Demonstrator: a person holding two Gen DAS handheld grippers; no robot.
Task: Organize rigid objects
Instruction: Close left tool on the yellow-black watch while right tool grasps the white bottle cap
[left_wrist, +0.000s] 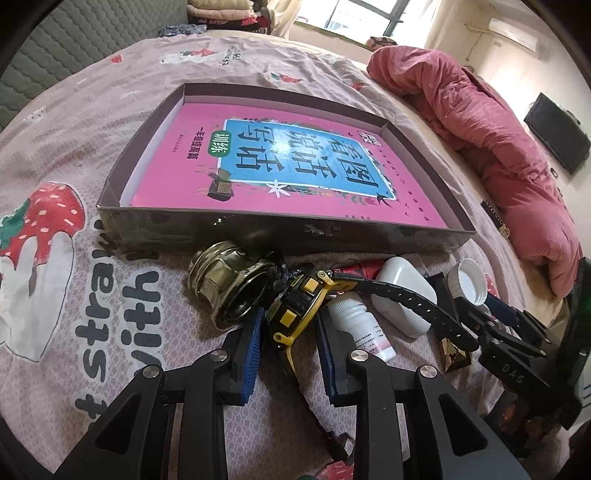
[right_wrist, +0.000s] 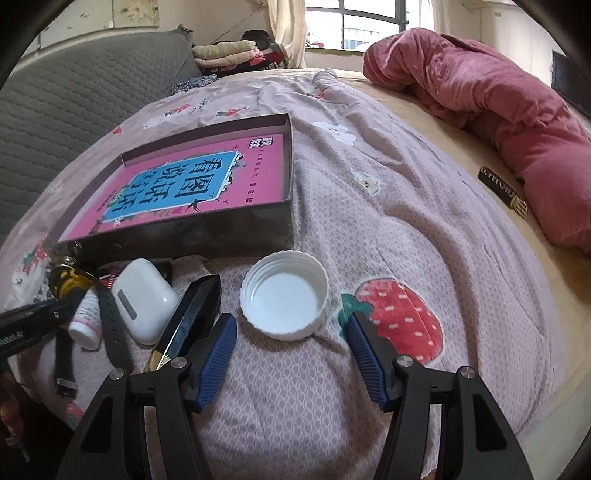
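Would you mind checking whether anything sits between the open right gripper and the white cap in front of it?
Nothing visible does. The cap lies open side up on the blanket, just ahead of the right gripper, whose jaws stand wider than it. The black box lies beside the left finger, off that path.

- Your left wrist view sits low over the bedspread (left_wrist: 92, 325), looking forward between its blue fingers (left_wrist: 251, 354) toward the dark tray (left_wrist: 258, 229), which fills the frame's centre.
- Your right wrist view looks the same general way from farther right; the tray (right_wrist: 236, 236) lies upper left.
- Both views share the tray, the white cap (left_wrist: 467, 280) (right_wrist: 286, 295), the white case (left_wrist: 402, 295) (right_wrist: 142, 299) and the red duvet (left_wrist: 480, 122) (right_wrist: 498, 103).
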